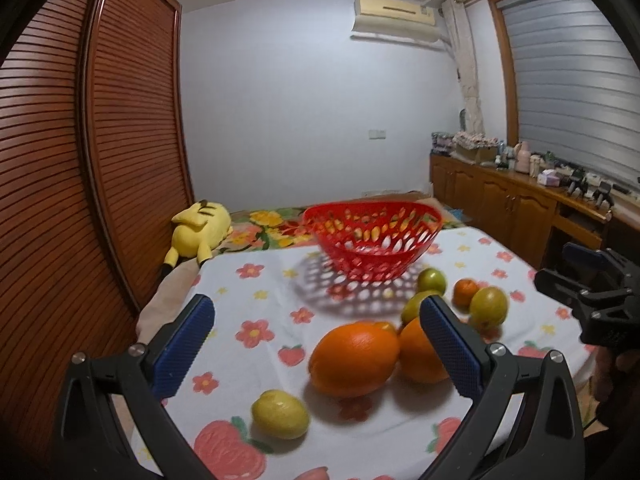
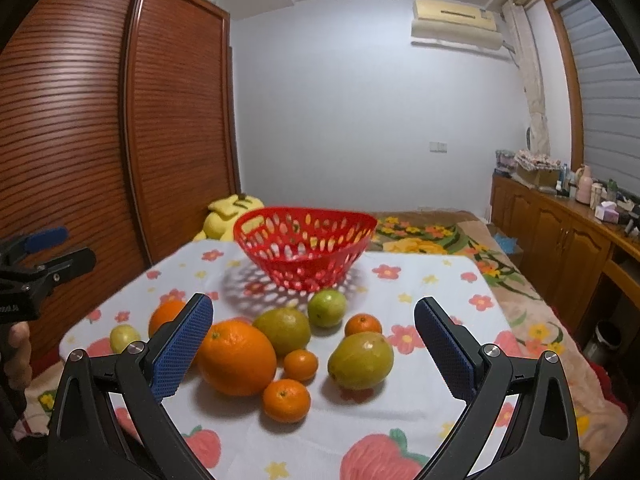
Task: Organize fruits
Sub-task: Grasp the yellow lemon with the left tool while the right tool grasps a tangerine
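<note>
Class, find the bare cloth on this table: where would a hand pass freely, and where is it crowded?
Free: left of the red basket toward the table's left edge, and the near edge beyond the lemon. Crowded: the fruit cluster around the large orange.

Each wrist camera looks forward, low and close, between its own spread jaws. Both views share the red basket beyond the jaws and the fruit near them.
</note>
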The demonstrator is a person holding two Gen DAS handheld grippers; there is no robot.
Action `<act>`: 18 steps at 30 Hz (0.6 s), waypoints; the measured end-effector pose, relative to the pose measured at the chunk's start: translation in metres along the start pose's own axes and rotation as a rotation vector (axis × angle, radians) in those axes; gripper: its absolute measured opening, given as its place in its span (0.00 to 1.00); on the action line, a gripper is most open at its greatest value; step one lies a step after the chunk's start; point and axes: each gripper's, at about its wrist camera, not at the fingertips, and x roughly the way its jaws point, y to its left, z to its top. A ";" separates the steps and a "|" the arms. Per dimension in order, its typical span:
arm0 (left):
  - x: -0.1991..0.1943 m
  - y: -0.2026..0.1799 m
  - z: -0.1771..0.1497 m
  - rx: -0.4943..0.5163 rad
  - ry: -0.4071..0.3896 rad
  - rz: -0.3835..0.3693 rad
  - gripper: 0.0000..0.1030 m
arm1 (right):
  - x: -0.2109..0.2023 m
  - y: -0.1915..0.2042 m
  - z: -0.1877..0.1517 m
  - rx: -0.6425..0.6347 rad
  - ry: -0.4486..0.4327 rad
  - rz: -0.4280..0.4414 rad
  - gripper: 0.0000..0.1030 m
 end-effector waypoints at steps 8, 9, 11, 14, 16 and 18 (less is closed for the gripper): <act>0.021 0.024 -0.031 -0.051 0.086 -0.007 1.00 | 0.018 0.003 -0.020 -0.020 0.070 0.018 0.96; 0.022 0.025 -0.034 -0.052 0.092 -0.011 1.00 | 0.020 0.002 -0.022 -0.020 0.076 0.023 0.95; 0.025 0.028 -0.041 -0.047 0.109 -0.009 1.00 | 0.023 0.002 -0.025 -0.020 0.089 0.027 0.95; 0.030 0.032 -0.051 -0.050 0.140 -0.023 1.00 | 0.027 0.002 -0.030 -0.020 0.109 0.035 0.94; 0.034 0.034 -0.058 -0.054 0.165 -0.031 1.00 | 0.031 0.003 -0.033 -0.024 0.122 0.040 0.93; 0.038 0.038 -0.065 -0.063 0.187 -0.034 1.00 | 0.035 0.004 -0.036 -0.025 0.138 0.047 0.92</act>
